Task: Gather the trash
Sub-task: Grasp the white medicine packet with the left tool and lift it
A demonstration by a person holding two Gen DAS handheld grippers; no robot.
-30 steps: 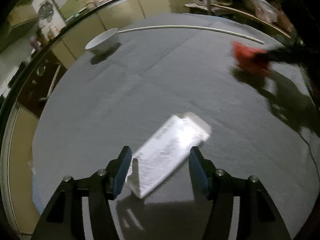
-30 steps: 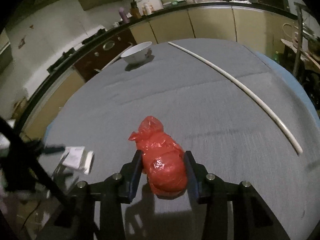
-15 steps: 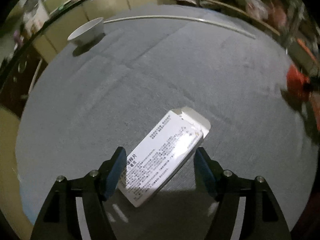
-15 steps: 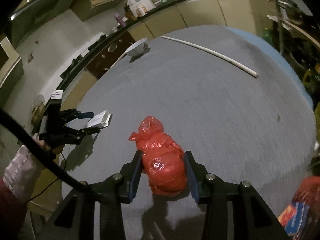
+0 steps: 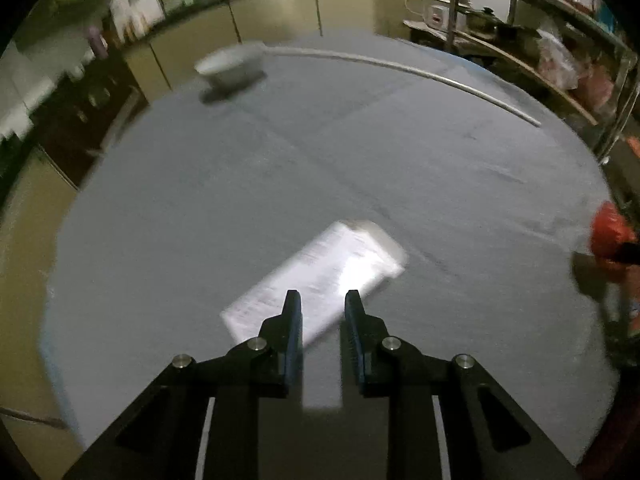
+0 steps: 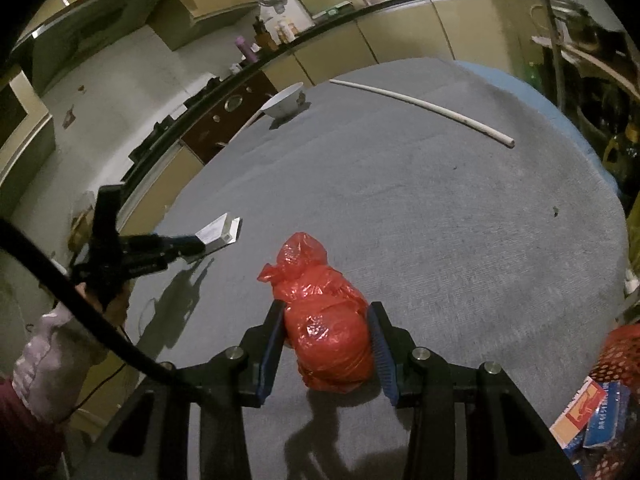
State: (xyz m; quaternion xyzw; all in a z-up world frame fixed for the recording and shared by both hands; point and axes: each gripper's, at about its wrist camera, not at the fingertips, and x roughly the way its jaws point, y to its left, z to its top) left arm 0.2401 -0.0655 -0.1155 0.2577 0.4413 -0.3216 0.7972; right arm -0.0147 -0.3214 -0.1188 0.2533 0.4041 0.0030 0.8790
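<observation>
A flat white printed carton [image 5: 320,276] is pinched at its near end by my left gripper [image 5: 322,300], lifted off the grey cloth-covered table [image 5: 280,168]. The right wrist view shows the left gripper [image 6: 200,242] holding the carton [image 6: 220,232] above the table. My right gripper [image 6: 328,312] is shut on a knotted red plastic bag [image 6: 326,336], held above the table [image 6: 440,220]. The red bag shows at the right edge of the left wrist view [image 5: 610,236].
A white bowl [image 6: 284,100] and a long white rod [image 6: 420,106] lie at the table's far side. Kitchen cabinets [image 6: 400,40] and a counter stand behind. A red mesh bag [image 6: 620,356] and printed boxes [image 6: 592,412] sit at lower right. A person's arm [image 6: 48,344] is at lower left.
My left gripper's jaws closed onto the white carton and lifted it. My right gripper rose and pulled back with the red bag still in it.
</observation>
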